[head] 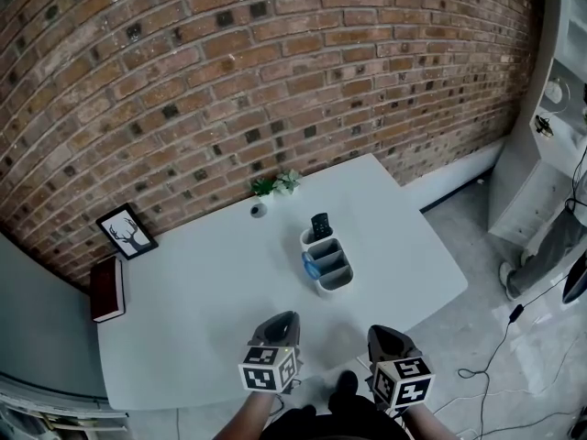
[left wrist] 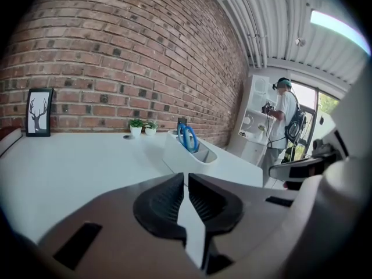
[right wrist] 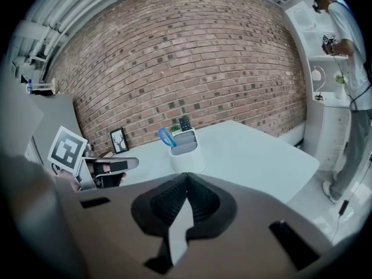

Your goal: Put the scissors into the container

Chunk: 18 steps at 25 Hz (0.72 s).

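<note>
head view showed my left gripper [head: 282, 321] and right gripper [head: 387, 335] low over the near edge of the white table [head: 202, 282]. both pairs of jaws were closed together with nothing between them. farther out, the scissors [head: 312, 266] stood blue handles up inside the white container [head: 337, 280], against its left side. a black remote [head: 320, 225] stood in its far end. two small plants [head: 275, 184] sat beyond.

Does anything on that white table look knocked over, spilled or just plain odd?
Nothing stands out. The white container stands upright on the table, and the blue-handled scissors sit in it, handles up. The small potted plants and the framed picture by the brick wall are upright too. Nothing is spilled.
</note>
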Each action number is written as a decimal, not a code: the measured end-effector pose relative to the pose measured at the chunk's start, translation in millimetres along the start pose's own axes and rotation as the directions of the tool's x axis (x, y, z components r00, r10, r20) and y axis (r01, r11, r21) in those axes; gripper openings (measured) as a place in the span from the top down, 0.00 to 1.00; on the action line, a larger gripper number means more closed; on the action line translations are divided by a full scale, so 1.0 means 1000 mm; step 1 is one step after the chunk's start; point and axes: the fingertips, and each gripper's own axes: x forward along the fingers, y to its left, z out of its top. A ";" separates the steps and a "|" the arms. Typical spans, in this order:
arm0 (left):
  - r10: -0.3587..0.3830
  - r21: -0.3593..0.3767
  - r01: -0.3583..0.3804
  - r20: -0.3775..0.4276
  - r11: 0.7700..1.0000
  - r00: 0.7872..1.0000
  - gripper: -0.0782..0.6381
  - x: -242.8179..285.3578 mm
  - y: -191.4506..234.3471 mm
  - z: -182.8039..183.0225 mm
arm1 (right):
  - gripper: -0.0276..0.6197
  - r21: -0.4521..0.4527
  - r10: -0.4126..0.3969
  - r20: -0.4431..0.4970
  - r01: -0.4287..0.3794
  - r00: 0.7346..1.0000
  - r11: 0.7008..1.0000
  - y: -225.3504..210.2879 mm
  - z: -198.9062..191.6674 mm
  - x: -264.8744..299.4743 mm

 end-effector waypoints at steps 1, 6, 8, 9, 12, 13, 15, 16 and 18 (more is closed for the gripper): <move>0.002 -0.003 -0.002 0.001 1.000 1.000 0.85 -0.002 0.001 -0.001 | 0.96 -0.002 0.001 0.002 -0.001 1.000 1.000 0.001 0.000 0.000; 0.011 -0.010 -0.011 0.008 1.000 1.000 0.86 -0.011 0.005 -0.001 | 0.96 -0.012 0.008 0.018 -0.007 1.000 1.000 0.004 0.004 -0.002; 0.013 -0.014 -0.012 0.012 1.000 1.000 0.86 -0.013 0.005 0.000 | 0.96 -0.026 0.005 0.025 -0.005 1.000 1.000 0.005 0.006 -0.004; 0.013 -0.015 -0.013 0.014 1.000 1.000 0.86 -0.014 0.005 0.000 | 0.96 -0.033 0.004 0.029 -0.003 1.000 0.999 0.005 0.007 -0.005; 0.015 -0.014 -0.015 0.016 1.000 1.000 0.86 -0.016 0.005 -0.002 | 0.96 -0.043 0.004 0.040 -0.002 0.999 0.999 0.005 0.008 -0.005; 0.017 -0.014 -0.017 0.017 1.000 1.000 0.86 -0.016 0.005 -0.002 | 0.96 -0.045 0.004 0.041 -0.002 0.999 0.999 0.004 0.008 -0.006; 0.022 -0.019 -0.021 0.016 1.000 1.000 0.86 -0.017 0.005 -0.003 | 0.96 -0.047 0.002 0.040 -0.001 0.999 0.999 0.003 0.007 -0.006; 0.024 -0.022 -0.023 0.016 0.999 1.000 0.86 -0.017 0.005 -0.003 | 0.96 -0.048 0.002 0.040 0.000 0.999 0.999 0.003 0.007 -0.007; 0.026 -0.022 -0.026 0.013 0.999 1.000 0.86 -0.018 0.004 -0.003 | 0.96 -0.049 0.004 0.045 -0.002 0.999 0.999 0.003 0.009 -0.008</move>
